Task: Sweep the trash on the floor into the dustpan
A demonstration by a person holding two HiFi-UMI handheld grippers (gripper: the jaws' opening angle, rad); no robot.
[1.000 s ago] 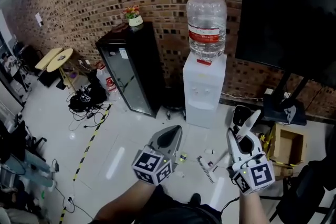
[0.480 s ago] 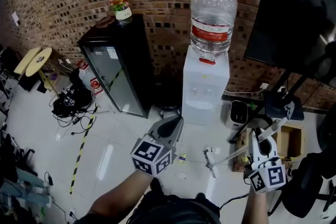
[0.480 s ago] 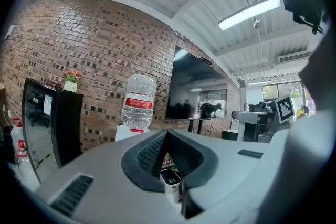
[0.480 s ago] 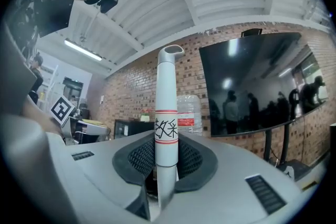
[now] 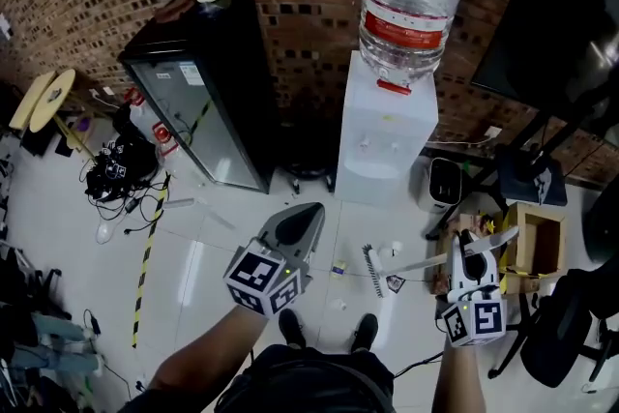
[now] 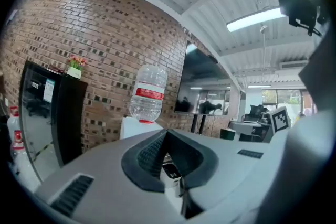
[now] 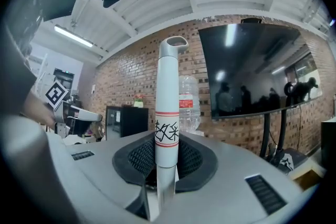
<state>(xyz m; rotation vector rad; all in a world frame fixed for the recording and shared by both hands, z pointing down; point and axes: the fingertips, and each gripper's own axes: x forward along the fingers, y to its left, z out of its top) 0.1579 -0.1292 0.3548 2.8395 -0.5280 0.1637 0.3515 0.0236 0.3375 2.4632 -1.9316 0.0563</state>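
Observation:
My right gripper is shut on a white broom handle marked with red bands and black writing. The handle slants down to the left, and the dark broom head rests on the pale floor in front of the water dispenser. Small scraps of trash lie on the floor around the broom head. My left gripper hangs above the floor left of the broom, jaws shut with nothing between them. I see no dustpan in any view.
A white water dispenser and a black glass-door cabinet stand against the brick wall. An open cardboard box and a screen stand are at the right. Cables and yellow-black tape lie at the left. The person's shoes are near the bottom.
The right gripper has moved right and lower in the head view, with the broom handle in it. The view has tilted further down. The left gripper has barely shifted.

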